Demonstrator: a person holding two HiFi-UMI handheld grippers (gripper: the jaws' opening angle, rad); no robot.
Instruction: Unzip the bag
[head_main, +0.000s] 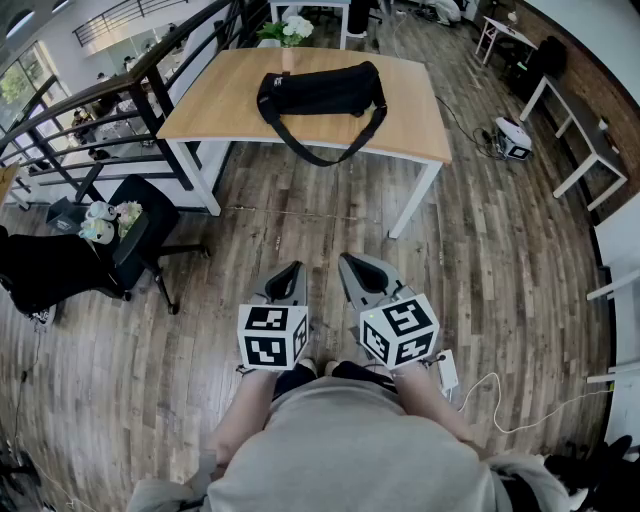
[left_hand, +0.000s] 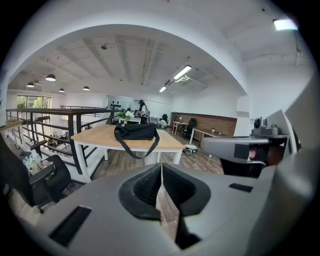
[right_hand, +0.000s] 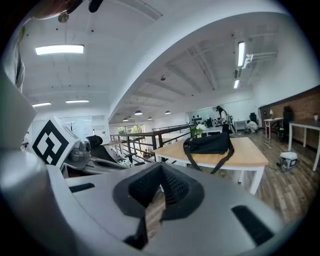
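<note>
A black duffel bag (head_main: 322, 92) lies on a wooden table (head_main: 220, 100) across the room, its strap hanging over the near edge. The same bag (left_hand: 135, 132) shows far ahead in the left gripper view, and the bag (right_hand: 208, 143) in the right gripper view too. My left gripper (head_main: 294, 268) and right gripper (head_main: 349, 262) are held side by side close to my body, over the floor, well short of the table. Both are shut with nothing between the jaws.
A black office chair (head_main: 140, 235) stands left of my path, by a dark railing (head_main: 90, 110). White desks (head_main: 580, 140) line the right wall. A small vase of flowers (head_main: 290, 35) stands behind the bag. A white cable (head_main: 500, 400) lies on the wood floor.
</note>
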